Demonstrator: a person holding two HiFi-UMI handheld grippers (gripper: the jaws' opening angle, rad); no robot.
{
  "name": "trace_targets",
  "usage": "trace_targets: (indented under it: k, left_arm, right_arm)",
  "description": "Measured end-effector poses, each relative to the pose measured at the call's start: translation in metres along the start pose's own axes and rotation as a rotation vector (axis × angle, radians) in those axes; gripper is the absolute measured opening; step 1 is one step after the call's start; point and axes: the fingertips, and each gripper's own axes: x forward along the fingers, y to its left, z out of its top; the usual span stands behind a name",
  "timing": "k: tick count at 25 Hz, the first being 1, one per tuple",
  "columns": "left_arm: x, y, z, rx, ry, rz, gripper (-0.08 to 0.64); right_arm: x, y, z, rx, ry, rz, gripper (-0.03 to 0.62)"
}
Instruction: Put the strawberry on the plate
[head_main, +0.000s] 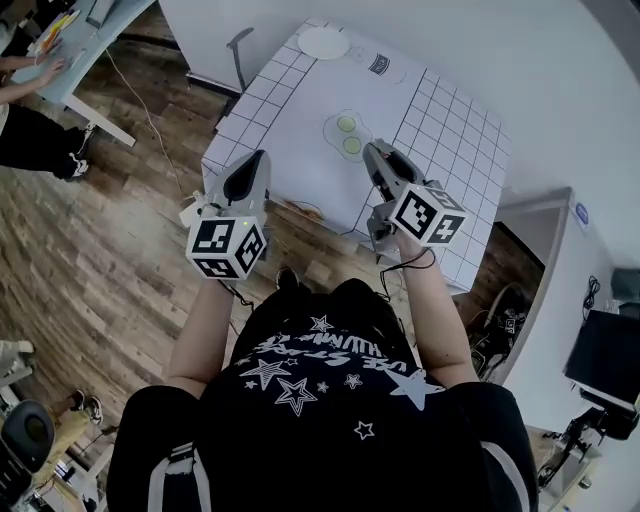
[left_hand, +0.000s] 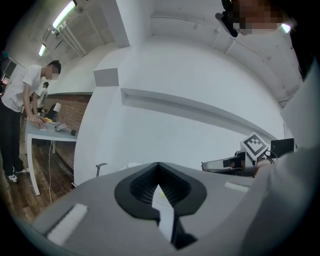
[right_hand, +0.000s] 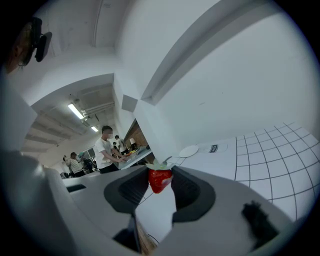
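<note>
A red strawberry (right_hand: 160, 180) with green leaves is pinched between the jaws of my right gripper (right_hand: 160, 172), held in the air. In the head view the right gripper (head_main: 372, 150) hangs over the near part of the white table (head_main: 300, 110); the berry is hidden there. The white plate (head_main: 323, 42) lies at the table's far edge and shows as a small disc (right_hand: 189, 151) ahead of the right gripper. My left gripper (head_main: 258, 156) hovers over the table's near left part. Its jaws (left_hand: 158, 166) meet at the tips with nothing between them.
Two round green pieces (head_main: 349, 134) lie mid-table, just beyond the right gripper. The table's right side carries a grid pattern (head_main: 450, 140). A metal stand (head_main: 238, 45) rises at the far left corner. People work at another table (head_main: 60, 45) at far left. Wooden floor surrounds the table.
</note>
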Motion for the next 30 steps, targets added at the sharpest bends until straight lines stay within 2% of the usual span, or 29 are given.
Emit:
trace_targets:
  k: [5, 10, 16, 20, 24, 30]
  left_arm:
    - [0.02, 0.012, 0.002, 0.011, 0.013, -0.025, 0.008]
    - [0.05, 0.019, 0.008, 0.017, 0.02, -0.018, 0.008]
    - [0.085, 0.027, 0.025, 0.087, 0.054, -0.018, 0.008]
    - [0.113, 0.036, 0.032, 0.053, 0.078, -0.007, 0.009]
    - [0.134, 0.039, 0.025, 0.051, 0.114, 0.002, 0.009]
    - [0.159, 0.054, 0.036, 0.041, 0.099, 0.016, 0.009]
  right_arm:
    - [0.013, -0.003, 0.0, 0.003, 0.013, -0.025, 0.147]
    - [0.035, -0.028, 0.018, 0.012, -0.012, -0.031, 0.147]
    - [0.079, -0.054, 0.041, 0.07, -0.035, 0.002, 0.147]
    - [0.104, -0.07, 0.049, 0.1, -0.033, 0.026, 0.147]
    - [0.123, -0.089, 0.052, 0.115, -0.016, 0.031, 0.147]
    - [0.143, -0.099, 0.065, 0.103, -0.011, 0.029, 0.147]
